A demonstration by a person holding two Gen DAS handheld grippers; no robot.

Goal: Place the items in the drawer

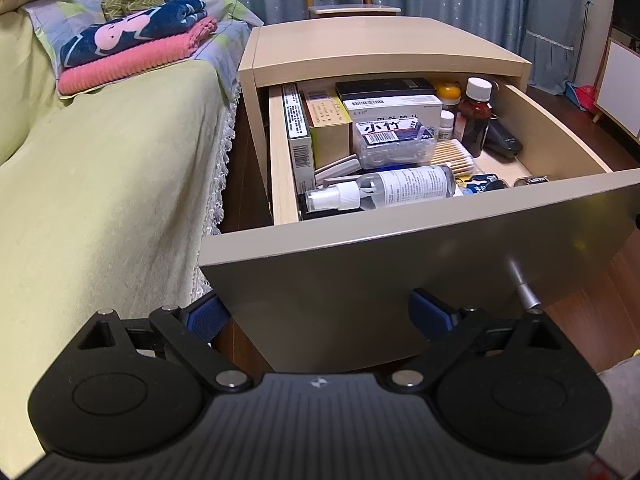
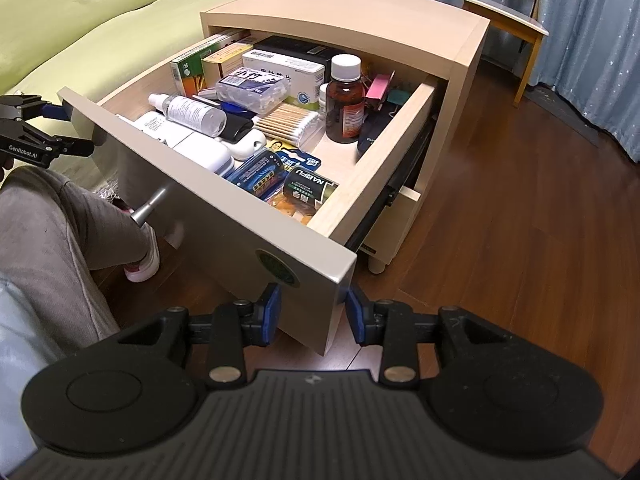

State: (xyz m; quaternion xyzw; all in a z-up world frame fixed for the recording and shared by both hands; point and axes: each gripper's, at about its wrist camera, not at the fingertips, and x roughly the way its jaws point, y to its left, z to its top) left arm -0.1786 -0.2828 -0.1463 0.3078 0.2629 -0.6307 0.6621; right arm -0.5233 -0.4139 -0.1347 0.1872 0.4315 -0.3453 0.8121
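The clear plastic box [image 1: 394, 142] in the drawer carries a label reading "小竹". A dark battery [image 2: 310, 189] near the drawer's front reads "NANFU". The left tongs [image 2: 60, 128], seen from the right wrist, are printed "GenRobot.AI".

My right gripper [image 2: 313, 314] straddles the near corner of the open drawer [image 2: 224, 216], its 2 blue fingers [image 2: 271, 312] spread apart on either side. Inside stand a brown bottle [image 2: 345, 100], cotton swabs [image 2: 289, 124] and batteries [image 2: 260, 174]. My left gripper [image 2: 60, 128] sits at the far corner.
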